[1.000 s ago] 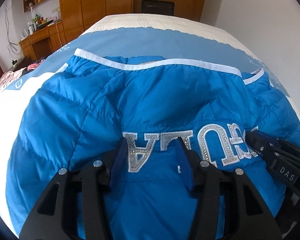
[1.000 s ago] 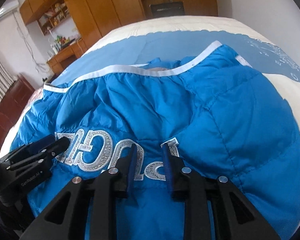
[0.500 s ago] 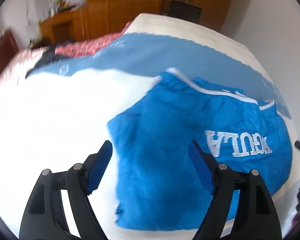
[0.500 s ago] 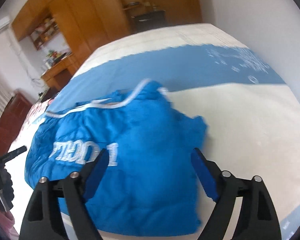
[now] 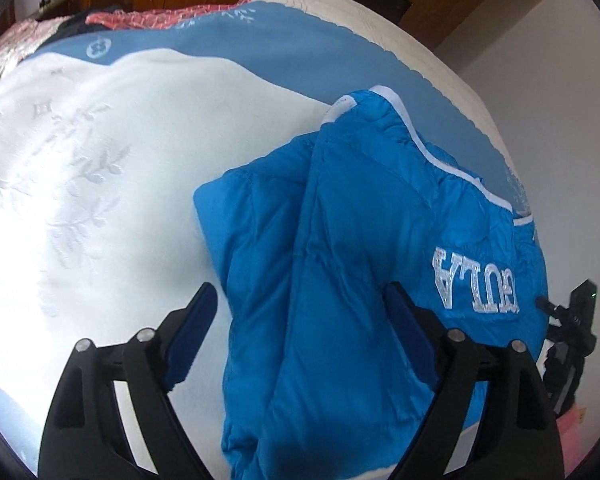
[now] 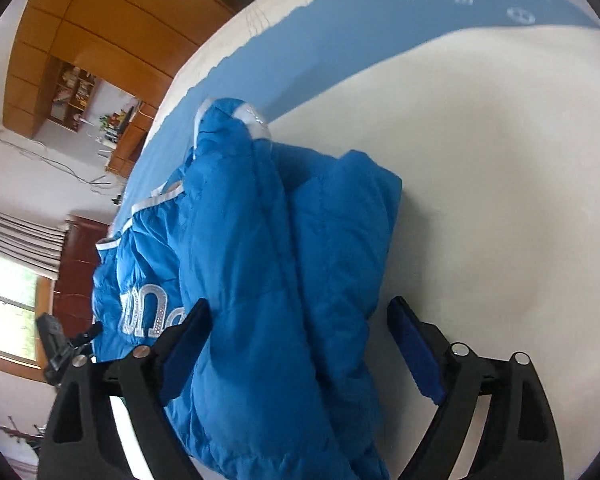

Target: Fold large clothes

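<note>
A bright blue puffer jacket [image 5: 340, 240] with white trim and silver lettering lies folded on the bed [image 5: 80, 160]. In the left wrist view my left gripper [image 5: 300, 292] hovers over the jacket's left edge. Its jaws are still opening, with blue fabric below the gap and neither pad pressing it. My right gripper [image 6: 300, 306] stands over the jacket's [image 6: 260, 260] opposite side, jaws likewise opening wide and free of the cloth. Each gripper shows in the other's view: the right gripper [image 5: 572, 320] at the far right edge, the left gripper [image 6: 56, 340] at the far left.
The bed cover [image 6: 480, 160] is white with a blue band toward the headboard. A pink patterned cloth [image 5: 160, 20] lies at the bed's far left. Wooden wardrobes [image 6: 100, 20] and a cluttered desk stand beyond. A window with curtains [image 6: 16, 240] is at the left.
Both grippers let go of the jacket near its lettering and opened wide. They swung apart, the left toward the jacket's left edge and the right toward its right edge, both rolling.
</note>
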